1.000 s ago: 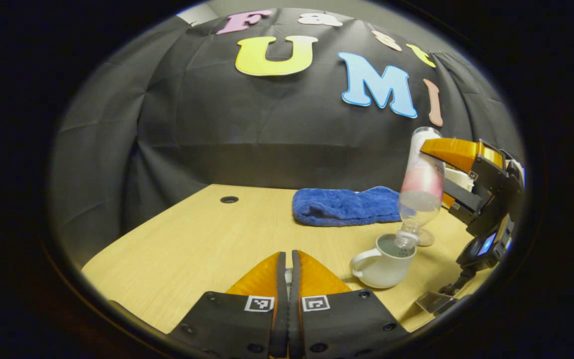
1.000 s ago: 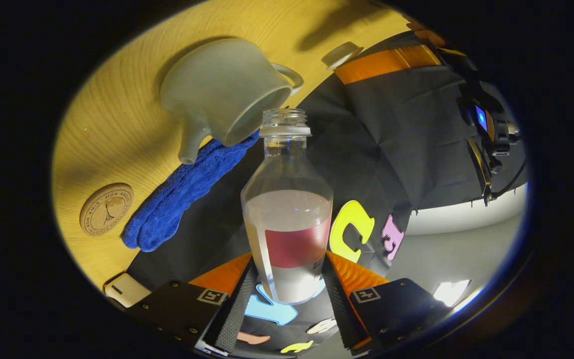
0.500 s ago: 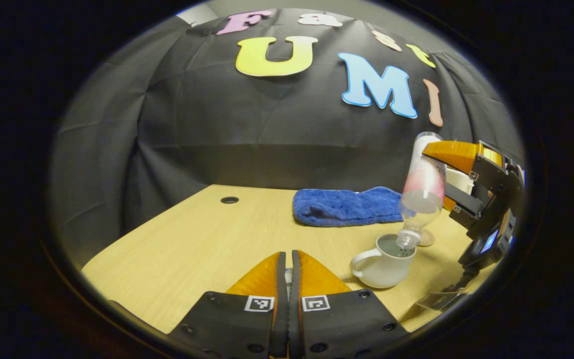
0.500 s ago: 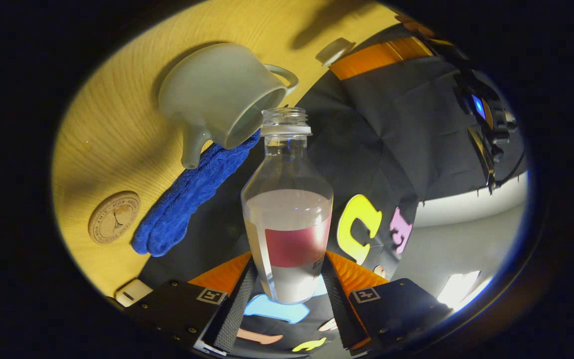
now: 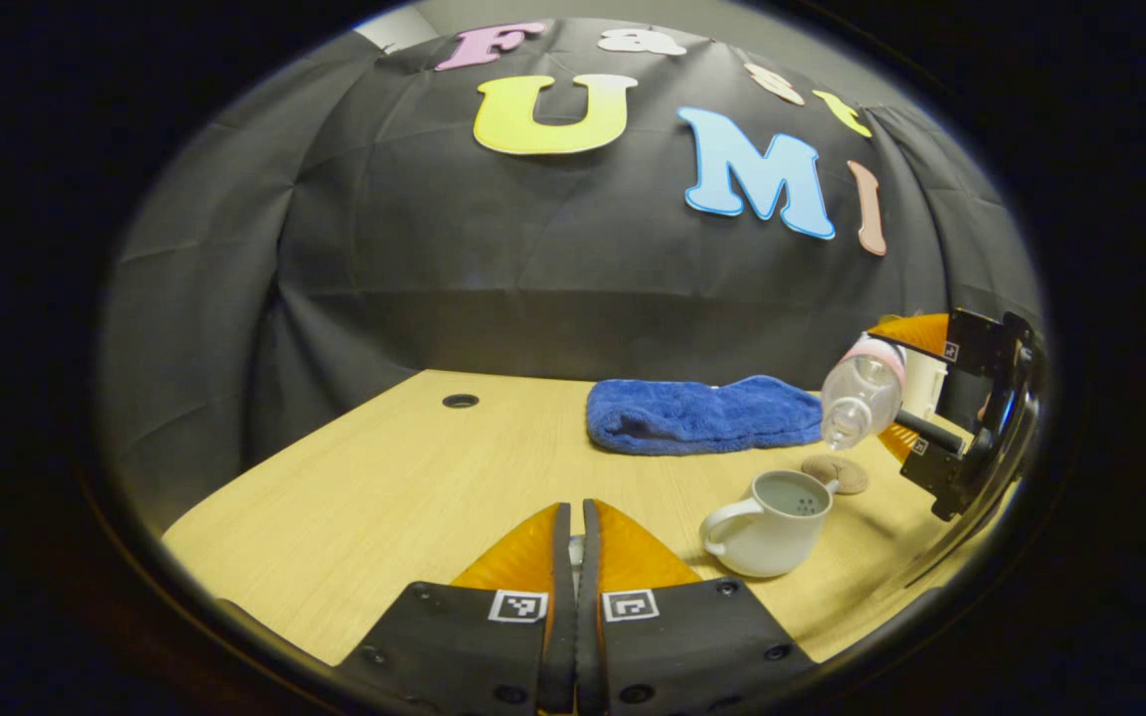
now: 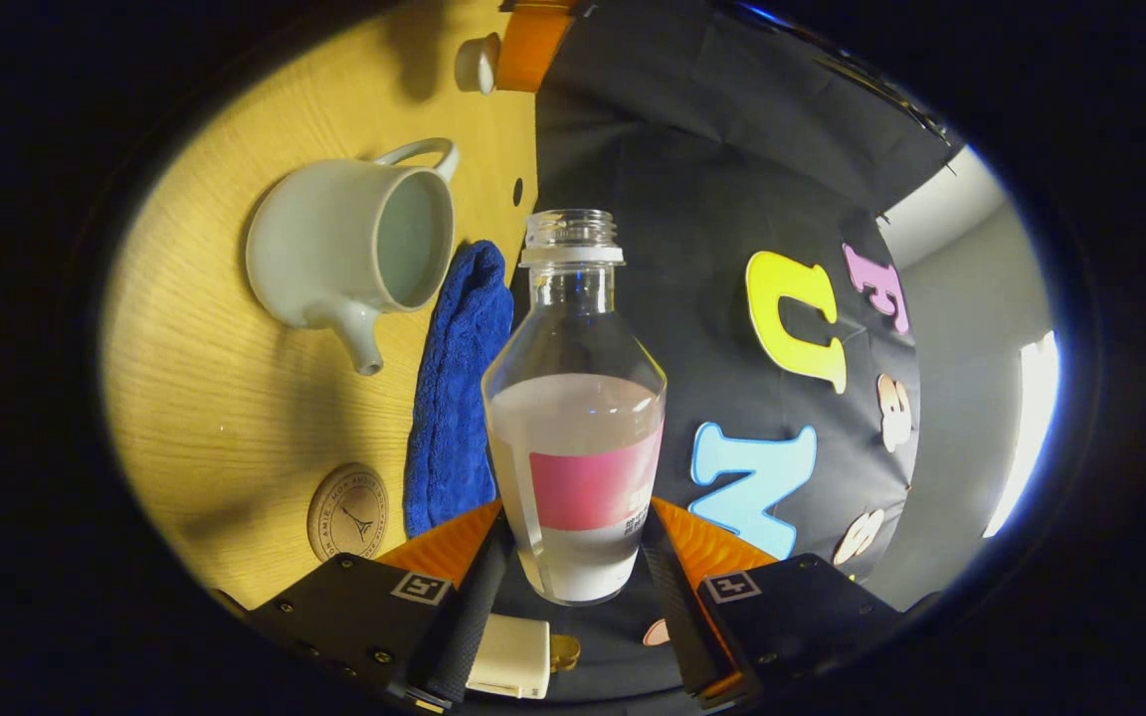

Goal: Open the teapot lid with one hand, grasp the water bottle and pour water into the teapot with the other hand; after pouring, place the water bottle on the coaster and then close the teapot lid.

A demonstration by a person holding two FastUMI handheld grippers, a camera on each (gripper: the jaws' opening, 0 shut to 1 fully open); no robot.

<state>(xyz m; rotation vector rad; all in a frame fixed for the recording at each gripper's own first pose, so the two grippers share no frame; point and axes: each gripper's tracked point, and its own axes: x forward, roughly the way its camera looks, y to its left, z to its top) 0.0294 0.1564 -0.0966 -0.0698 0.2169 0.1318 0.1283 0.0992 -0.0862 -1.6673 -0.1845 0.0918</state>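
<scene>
The white teapot [image 5: 767, 512] stands open on the wooden table [image 5: 414, 487], water inside; in the right gripper view the teapot [image 6: 334, 244] shows its spout. My right gripper [image 6: 576, 525] is shut on the clear, capless water bottle [image 6: 573, 418], part full, with a pink label. From the left gripper view the bottle [image 5: 859, 393] hangs tilted, neck down-left, above and right of the teapot, over the round cork coaster [image 5: 835, 473], held by the right gripper [image 5: 899, 388]. My left gripper [image 5: 573, 527] is shut on the small white teapot lid [image 6: 478, 62], held off the table.
A folded blue towel [image 5: 702, 415] lies along the back of the table, behind the teapot and coaster [image 6: 347, 512]. A small white block [image 6: 508, 656] sits near the right gripper. A cable hole [image 5: 460, 401] marks the table's far left.
The bottle has lifted out of the teapot's mouth and swung right and back toward level, ending the pour. The left gripper with the lid has stayed put.
</scene>
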